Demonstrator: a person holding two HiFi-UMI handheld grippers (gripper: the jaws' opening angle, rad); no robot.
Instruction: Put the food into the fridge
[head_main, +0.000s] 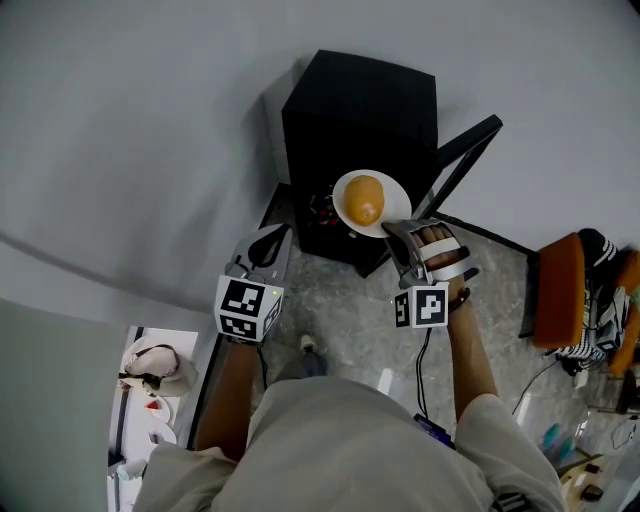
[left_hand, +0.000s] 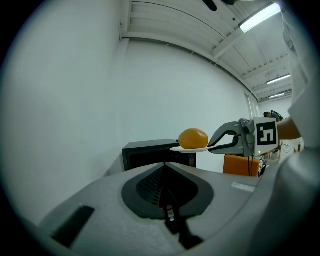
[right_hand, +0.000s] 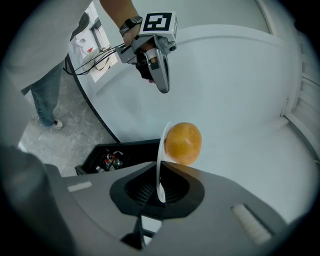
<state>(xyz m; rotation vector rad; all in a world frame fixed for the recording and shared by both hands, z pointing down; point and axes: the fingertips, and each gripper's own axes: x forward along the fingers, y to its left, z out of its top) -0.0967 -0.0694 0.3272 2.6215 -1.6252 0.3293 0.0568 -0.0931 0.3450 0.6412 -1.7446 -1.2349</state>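
A black mini fridge (head_main: 360, 110) stands on the floor against the white wall, its door (head_main: 462, 158) swung open to the right. My right gripper (head_main: 405, 232) is shut on the rim of a white plate (head_main: 396, 206) that carries a round orange-yellow piece of food (head_main: 364, 199), held level in front of the fridge opening. In the right gripper view the plate (right_hand: 161, 155) shows edge-on with the food (right_hand: 183, 143) on it, and bottles show inside the fridge (right_hand: 117, 155). My left gripper (head_main: 266, 246) hovers left of the fridge, shut and empty; its tapered fingers (right_hand: 163, 82) lie together.
An orange chair (head_main: 560, 290) with striped cloth on it stands at the right. A cable runs over the grey marble floor (head_main: 350, 320). A low surface with a hat (head_main: 152, 368) lies at the lower left, beyond a curved white wall.
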